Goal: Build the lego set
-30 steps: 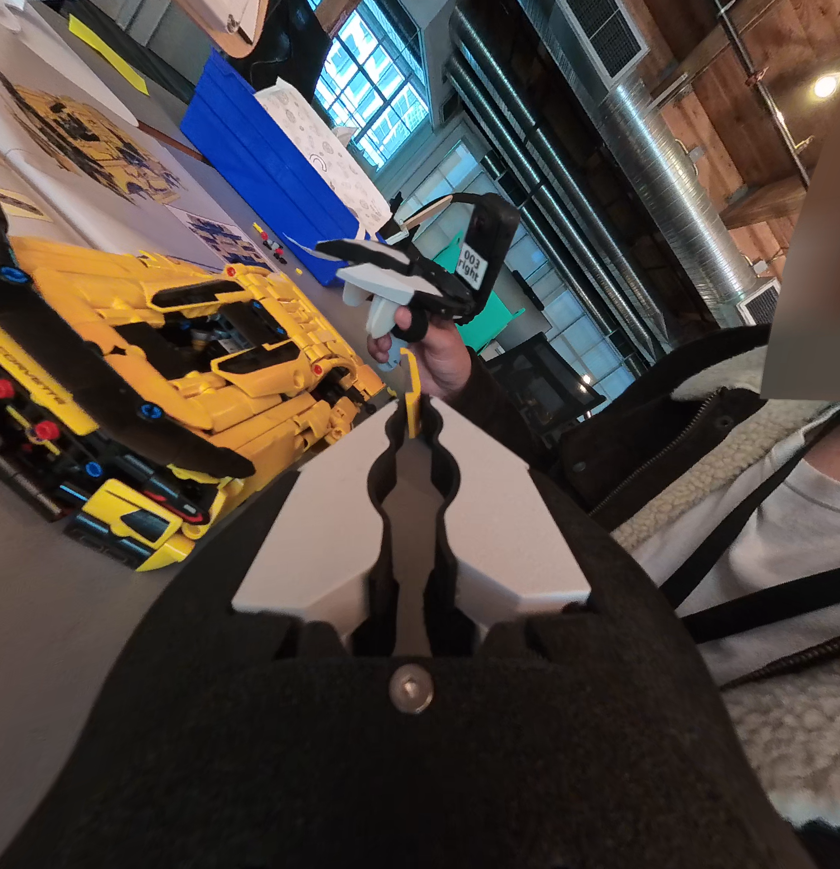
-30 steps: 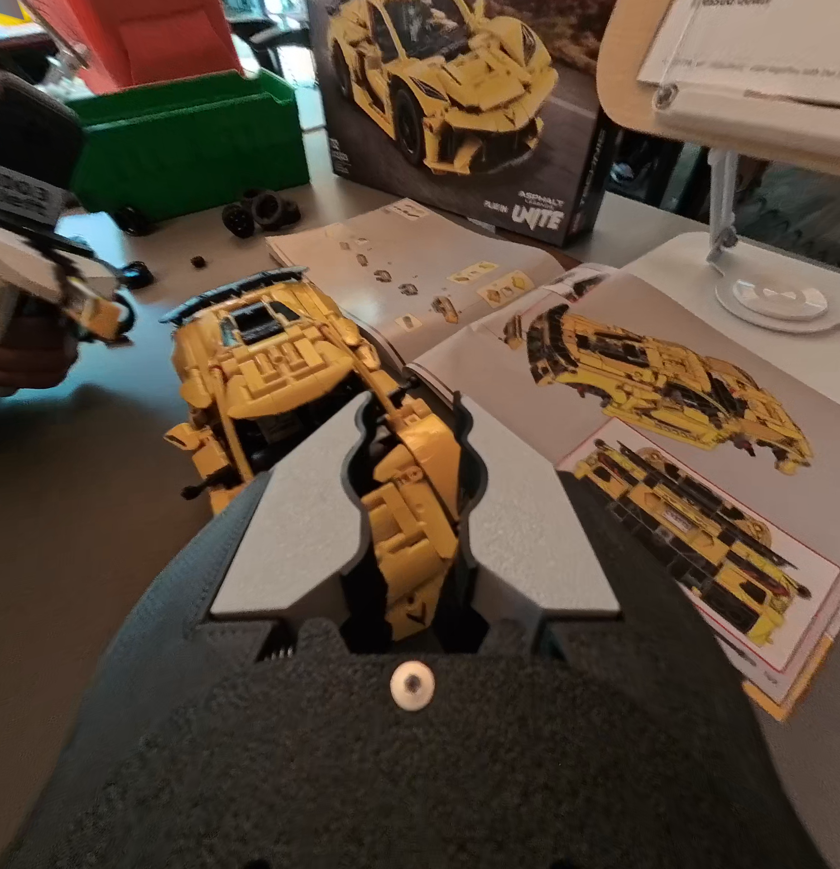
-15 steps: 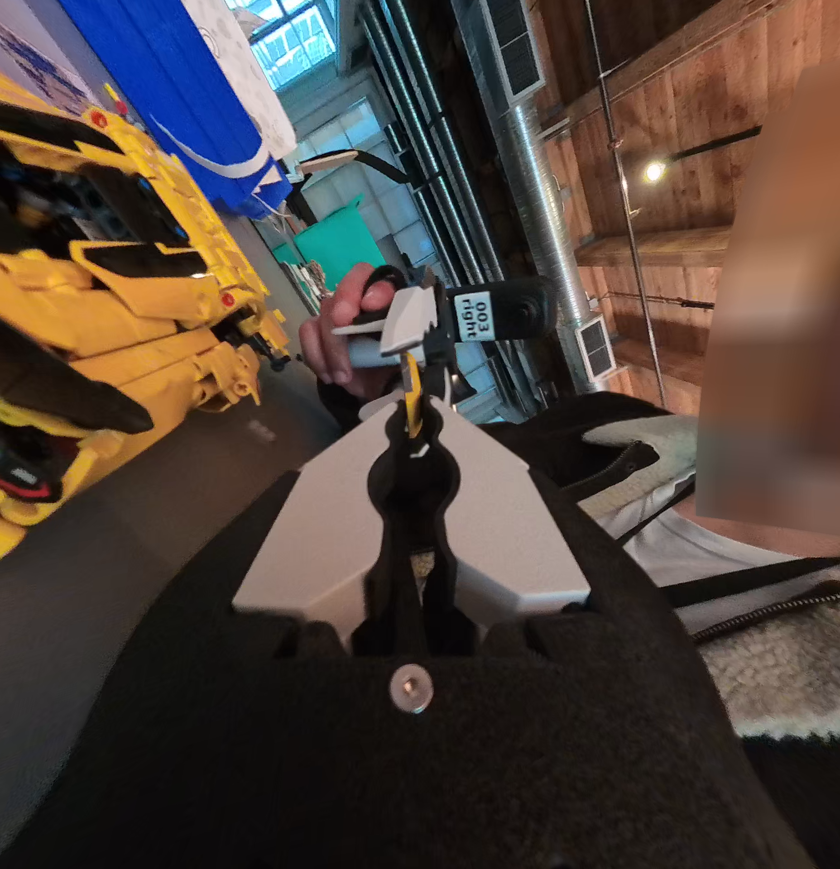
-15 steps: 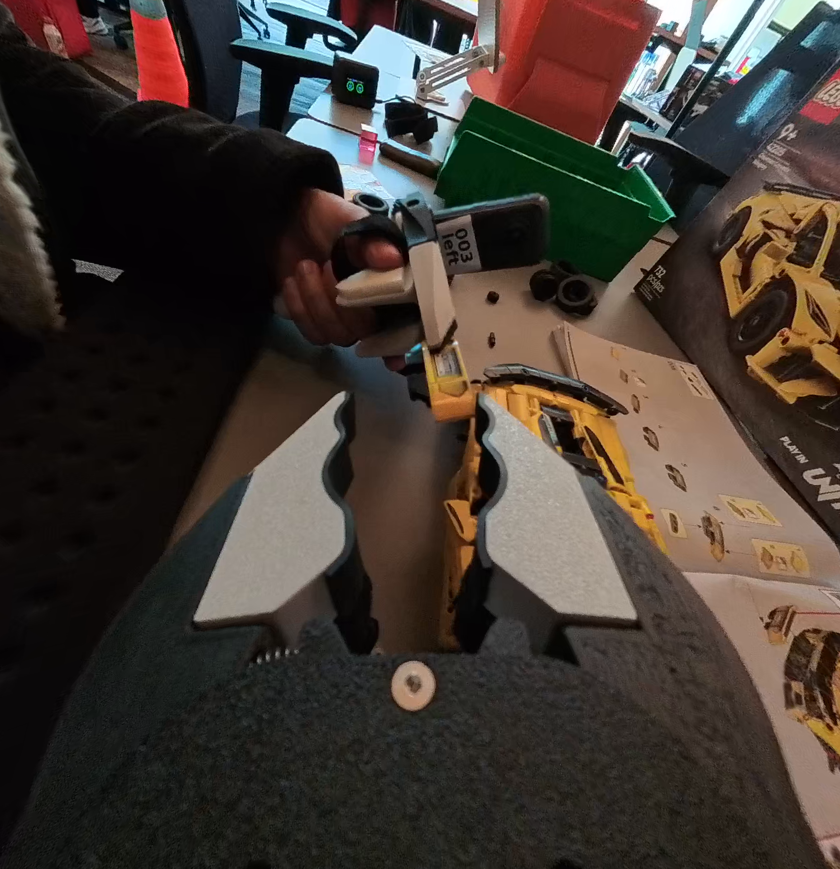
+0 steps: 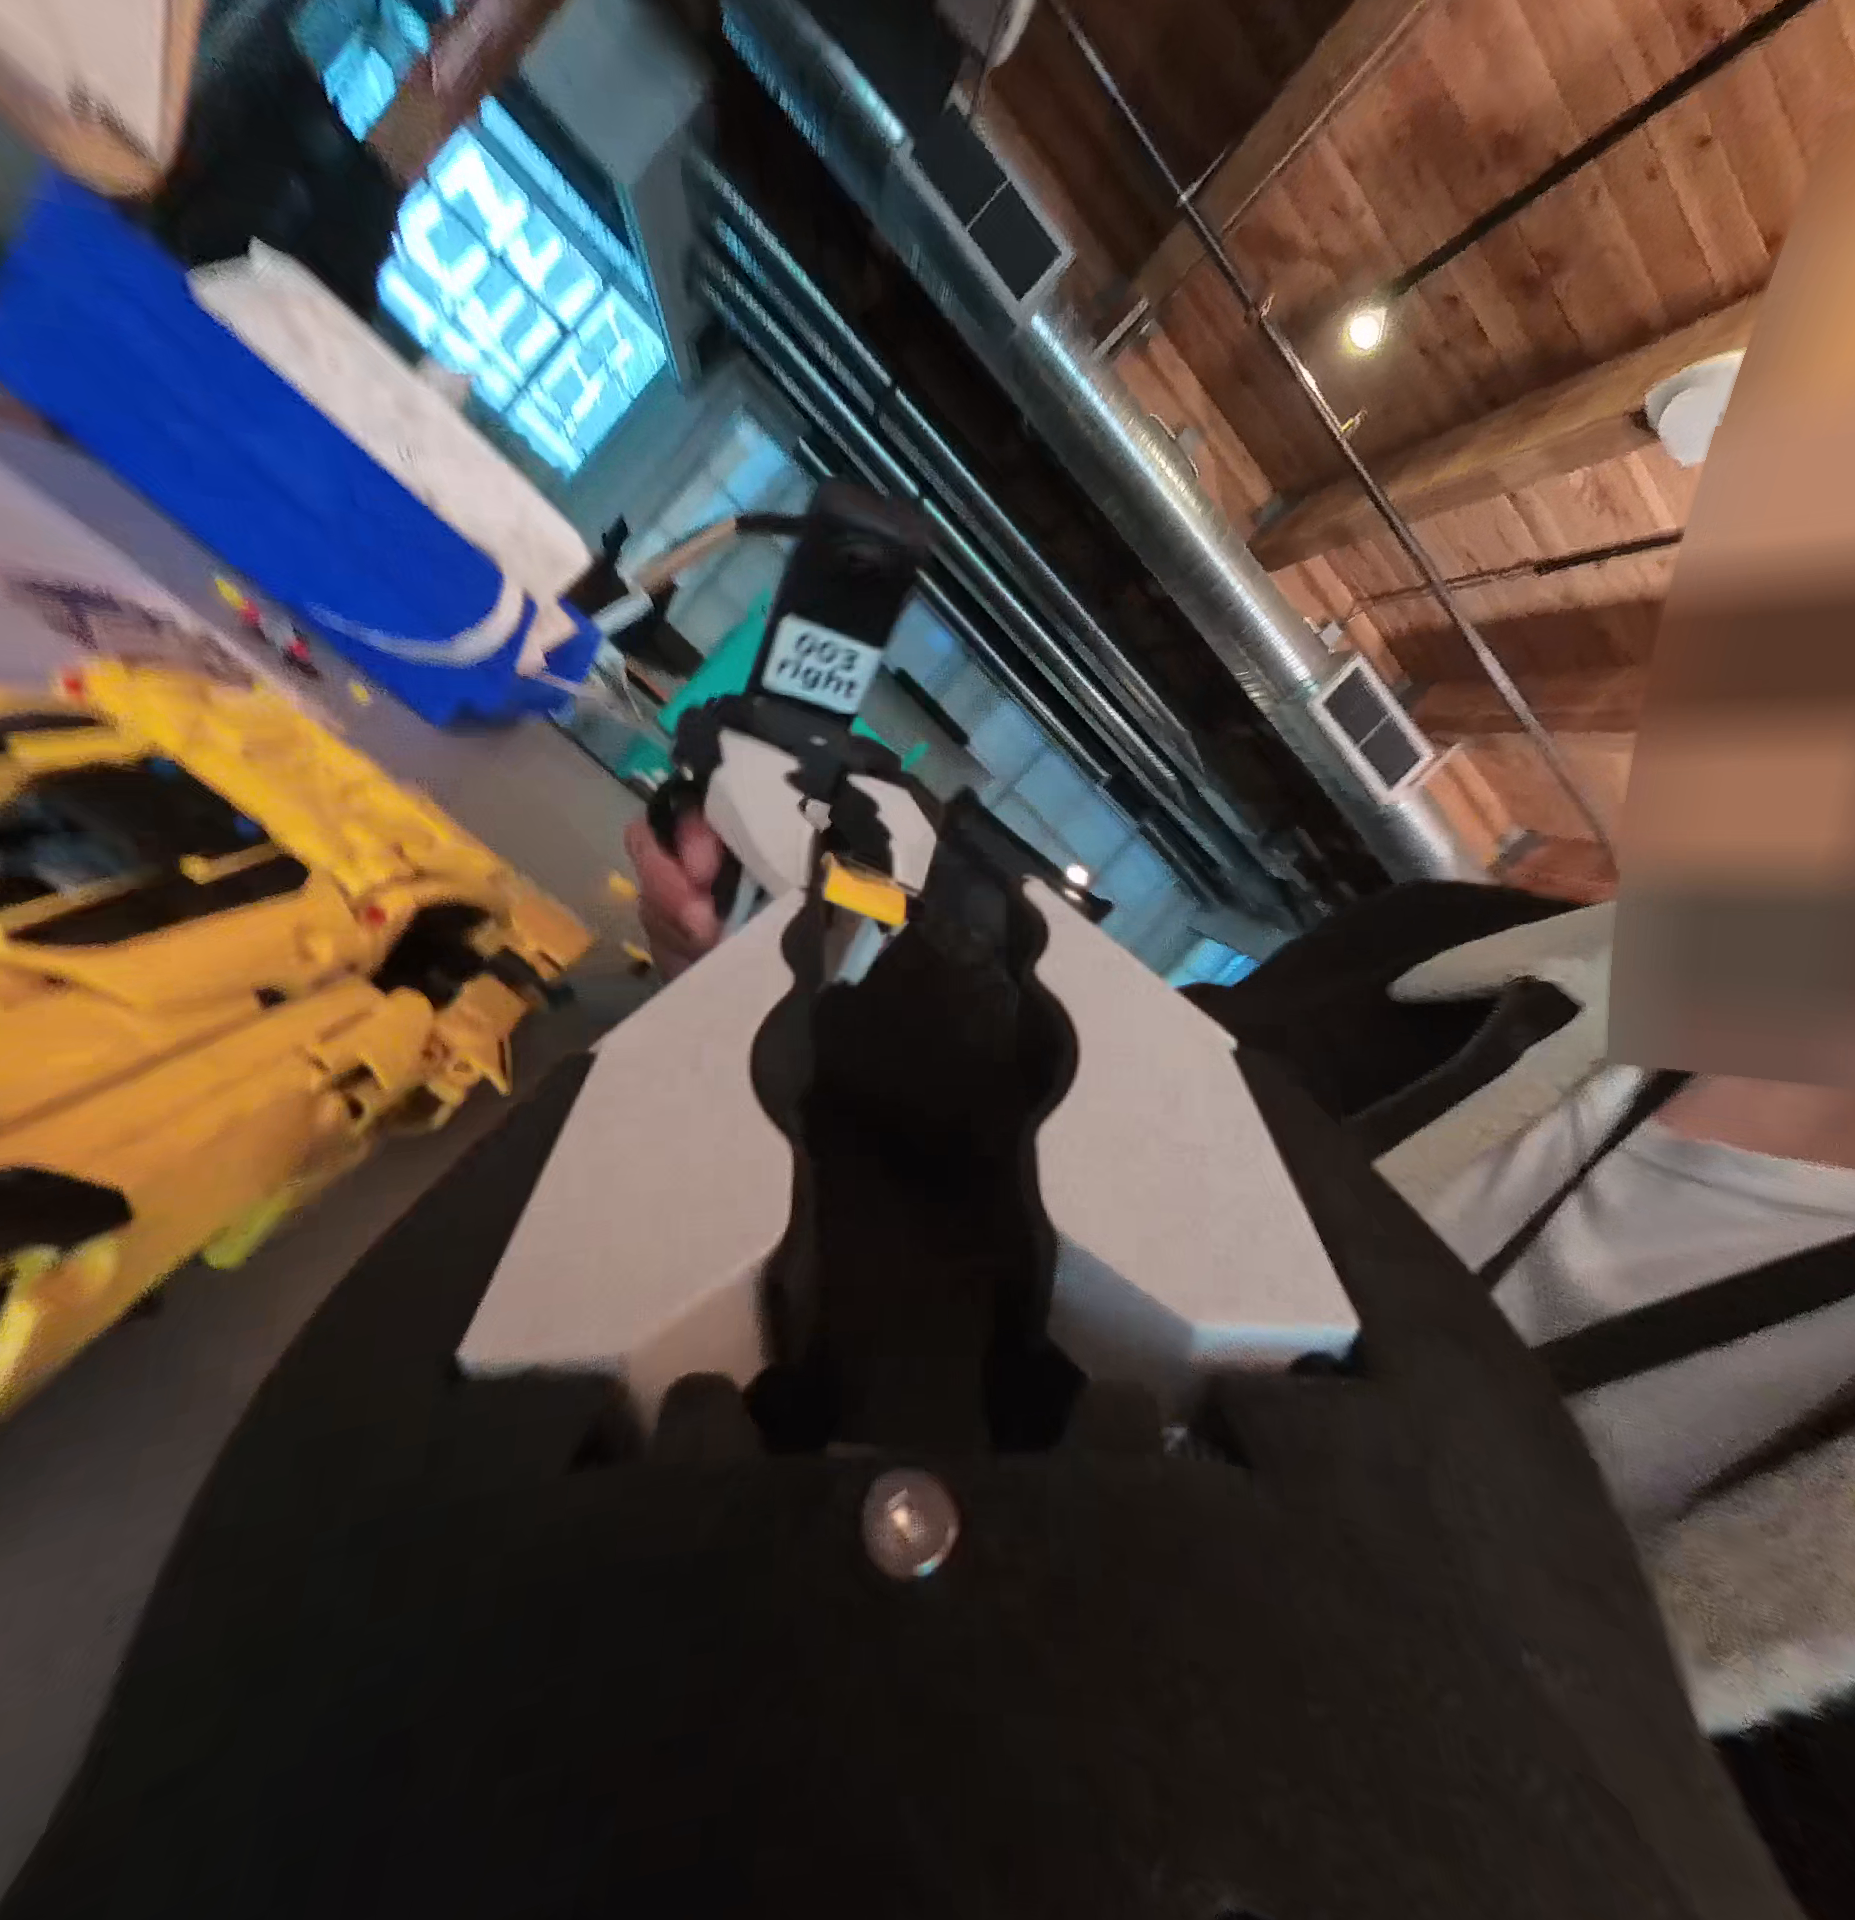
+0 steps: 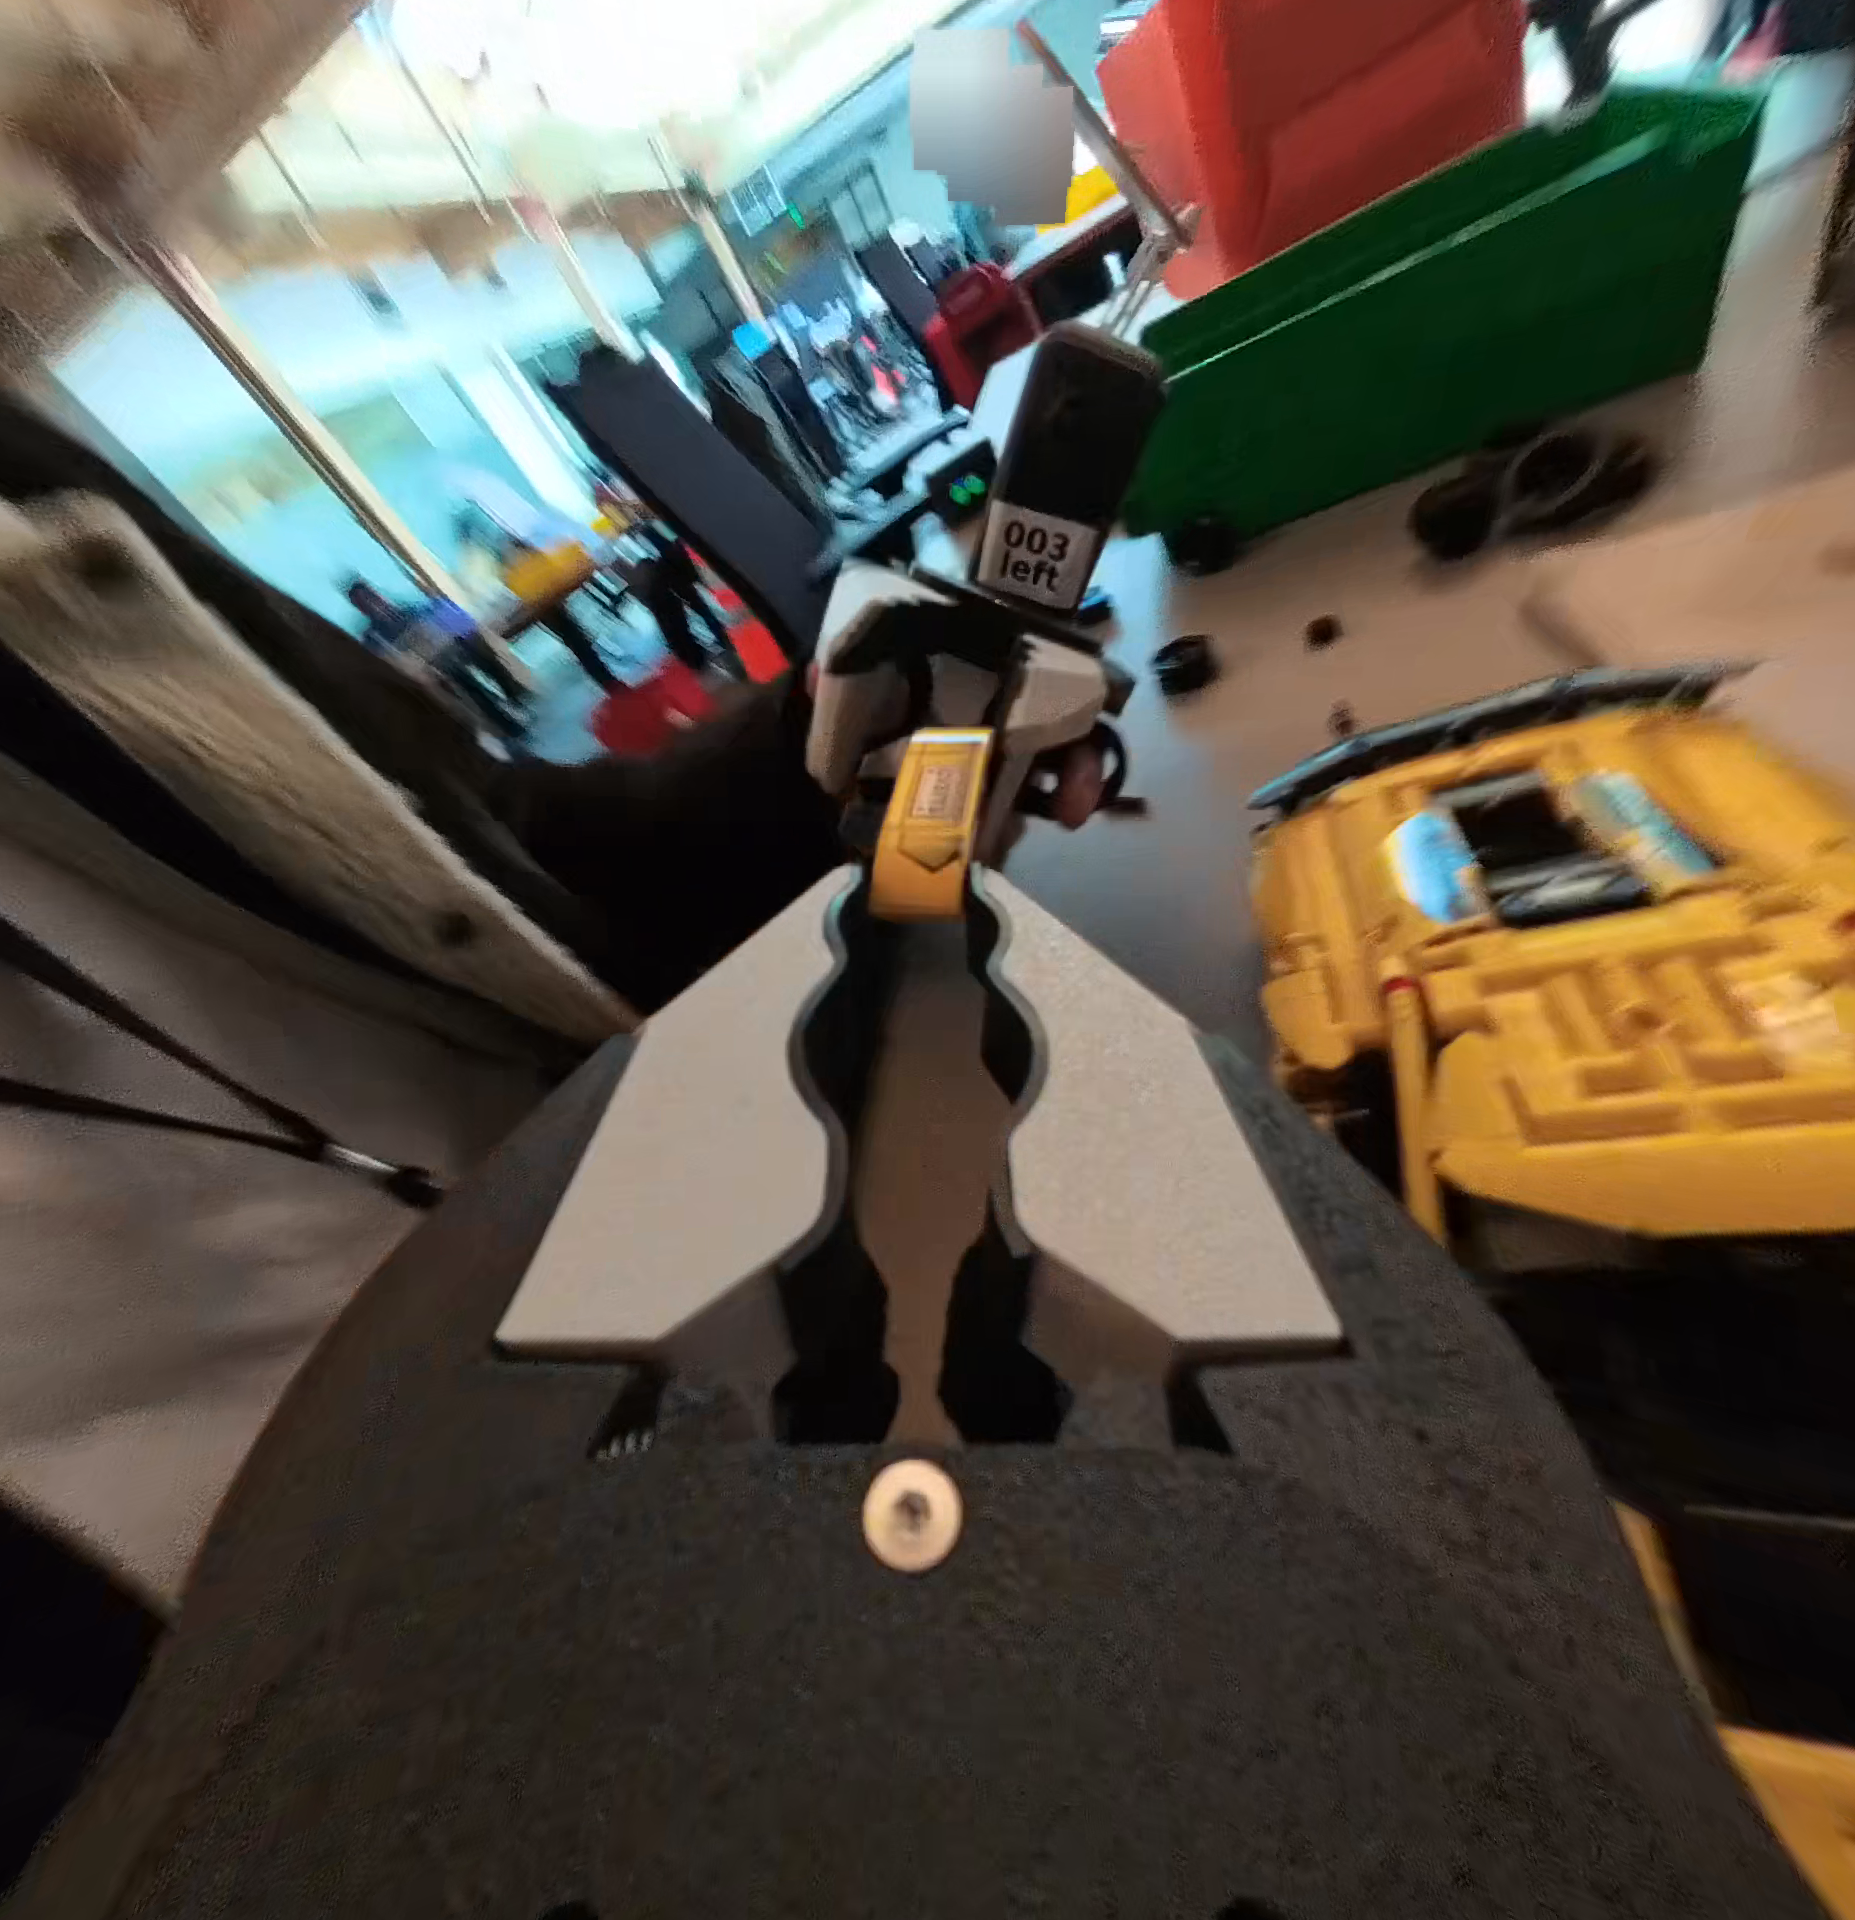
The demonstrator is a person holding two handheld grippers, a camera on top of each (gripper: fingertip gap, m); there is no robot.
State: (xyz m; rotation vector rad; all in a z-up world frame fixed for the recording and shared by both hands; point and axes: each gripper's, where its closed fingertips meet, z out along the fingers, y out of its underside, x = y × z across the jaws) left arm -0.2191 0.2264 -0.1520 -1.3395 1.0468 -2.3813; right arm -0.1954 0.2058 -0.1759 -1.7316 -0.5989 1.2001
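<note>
A flat yellow lego piece (image 6: 928, 821) is held in the air between my two grippers, which face each other. My right gripper (image 6: 918, 894) is shut on its near end. My left gripper (image 5: 907, 920) has its jaws parted, and the piece (image 5: 863, 894) shows edge-on near its left fingertip. In the right wrist view the left gripper (image 6: 949, 717) flanks the piece's far end. In the left wrist view the right gripper (image 5: 850, 842) is just beyond my tips. The yellow lego car (image 5: 206, 966) lies on the grey table, and it also shows at the right of the right wrist view (image 6: 1577, 1018).
A green bin (image 6: 1422, 343) and a red box (image 6: 1318, 125) stand at the table's back. Black tyres (image 6: 1525, 488) and small black parts (image 6: 1183, 660) lie near the bin. A blue box (image 5: 206, 436) stands beyond the car. A person's torso (image 5: 1629, 1247) is close by. The grippers' ends are close to 4 centimetres from one another.
The right gripper swung off the car, met the left gripper and shut on the yellow piece. The left gripper's jaws have widened since the earlier frames.
</note>
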